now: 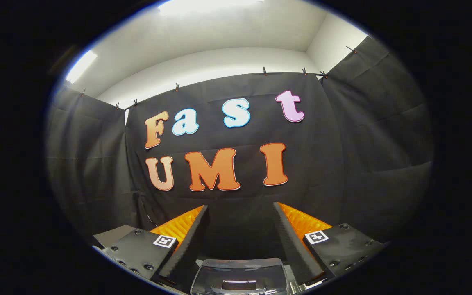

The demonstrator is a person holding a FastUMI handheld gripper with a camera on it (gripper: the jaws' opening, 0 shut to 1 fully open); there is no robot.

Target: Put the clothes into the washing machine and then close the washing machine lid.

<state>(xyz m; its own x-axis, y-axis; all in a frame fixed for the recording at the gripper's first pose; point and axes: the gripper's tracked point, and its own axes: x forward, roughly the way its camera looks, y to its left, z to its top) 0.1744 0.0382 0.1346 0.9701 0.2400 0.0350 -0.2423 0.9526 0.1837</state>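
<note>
The gripper is held level and aimed at the booth's back wall, its two fingers spread wide apart with nothing between them; the jaws stand open and grip nothing. Each finger base carries a small square marker tag on its upper face.

Directly below the gap between the fingers, close to the gripper body, sits the washing machine. Its visible part is a grey, rounded-cornered top with a translucent lid panel. Whether that lid is raised or down cannot be told from this angle. The machine lies beneath and between the finger bases, not touched by either finger. The surface that carries it is hidden, so its place relative to any edge or corner cannot be stated.

Beyond the fingertips hangs the black cloth wall, pinned along its upper edge by a row of small clips. Cloth panels also close both sides of the booth. Above the cloth, a white wall and ceiling are visible, with a bright light strip at the upper left.
</note>
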